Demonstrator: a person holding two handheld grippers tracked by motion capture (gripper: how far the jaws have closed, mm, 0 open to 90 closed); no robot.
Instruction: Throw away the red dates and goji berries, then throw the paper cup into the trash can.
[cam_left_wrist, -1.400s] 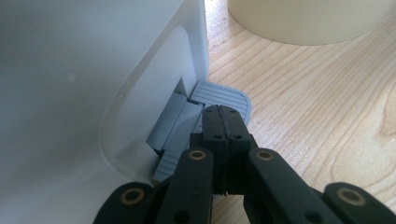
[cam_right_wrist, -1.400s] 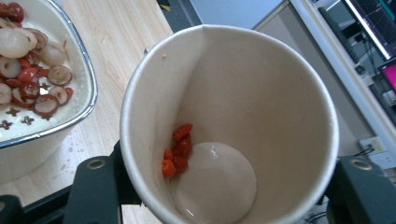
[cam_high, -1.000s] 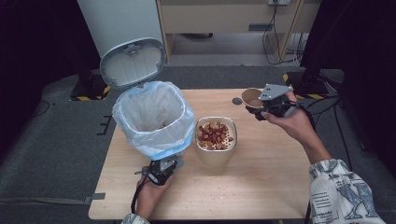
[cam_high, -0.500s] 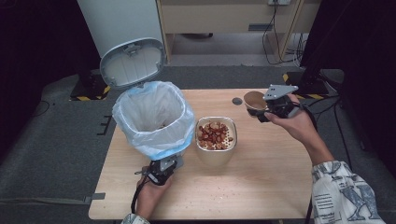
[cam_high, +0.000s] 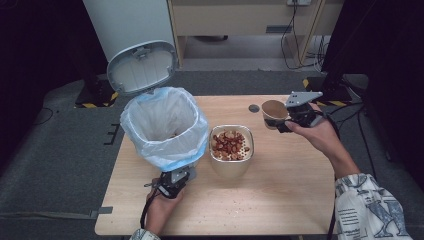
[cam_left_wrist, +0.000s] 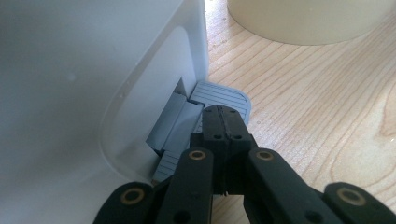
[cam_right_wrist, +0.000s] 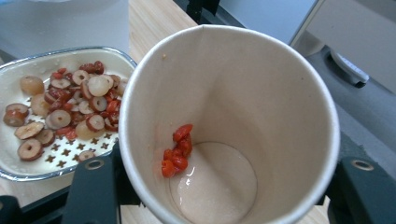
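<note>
The paper cup (cam_high: 273, 112) sits in the right half of the high view, above the centre line, clamped between the fingers of the right gripper (cam_high: 283, 121), which press on its outer wall from either side. It is tilted, its mouth turned toward the left of that frame, and it hangs above the wooden counter (cam_high: 280, 200). In the right gripper view the cup (cam_right_wrist: 261, 93) takes up the middle and right of the frame: a pale cream, slightly glossy inner wall with a vertical seam at the top, a thin rolled rim, and a round bottom with a wet sheen. A small clump of red berries (cam_right_wrist: 177, 150) clings where the wall meets the bottom.

At the left of that view lies a cream tray (cam_right_wrist: 28, 65) with a metal-looking rim and star-shaped holes in its floor, holding sliced red-brown dried fruit (cam_right_wrist: 70, 112) and a few pale round pieces. In the high view the same tray (cam_high: 231, 161) stands at the centre of the counter, just right of the white bin (cam_high: 165, 125), which is lined with a blue-edged plastic bag, its lid (cam_high: 142, 67) standing open.

The left gripper (cam_high: 172, 184) is at the lower centre of the high view, at the bin's foot. In the left gripper view its black fingers (cam_left_wrist: 217, 123) are pressed together, tips resting on the bin's grey ribbed pedal (cam_left_wrist: 224, 95).
</note>
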